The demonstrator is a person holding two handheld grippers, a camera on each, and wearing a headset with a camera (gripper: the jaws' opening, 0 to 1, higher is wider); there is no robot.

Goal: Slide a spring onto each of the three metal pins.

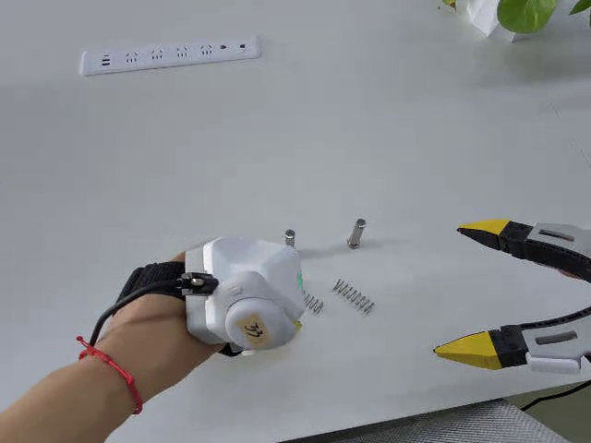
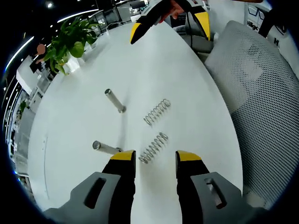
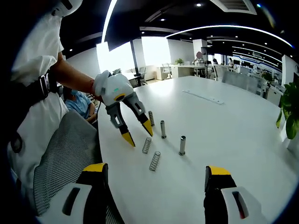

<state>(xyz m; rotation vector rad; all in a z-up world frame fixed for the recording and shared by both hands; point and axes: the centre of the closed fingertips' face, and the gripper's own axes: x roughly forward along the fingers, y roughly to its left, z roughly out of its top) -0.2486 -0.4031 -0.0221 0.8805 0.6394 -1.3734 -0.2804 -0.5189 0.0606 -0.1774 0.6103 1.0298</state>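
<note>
Two bare metal pins [image 1: 290, 237] [image 1: 356, 233] stand upright on the white table [image 1: 388, 129]. Two loose springs [image 1: 354, 295] [image 1: 314, 303] lie in front of them. My left gripper [image 2: 155, 157] is open, low over the table, and the nearer spring [image 2: 153, 147] lies just ahead between its yellow tips, ungripped. The other spring [image 2: 157, 112] lies beyond, beside a pin [image 2: 114, 100]. My right gripper [image 1: 471, 288] hangs wide open to the right, holding nothing. In the right gripper view a third upright pin [image 3: 151, 117] stands behind the left gripper [image 3: 138, 134]; it looks ribbed.
A white power strip [image 1: 171, 53] lies at the far left of the table and a potted plant [image 1: 526, 11] stands at the far right corner. A grey mesh chair [image 2: 261, 84] sits against the table's near edge.
</note>
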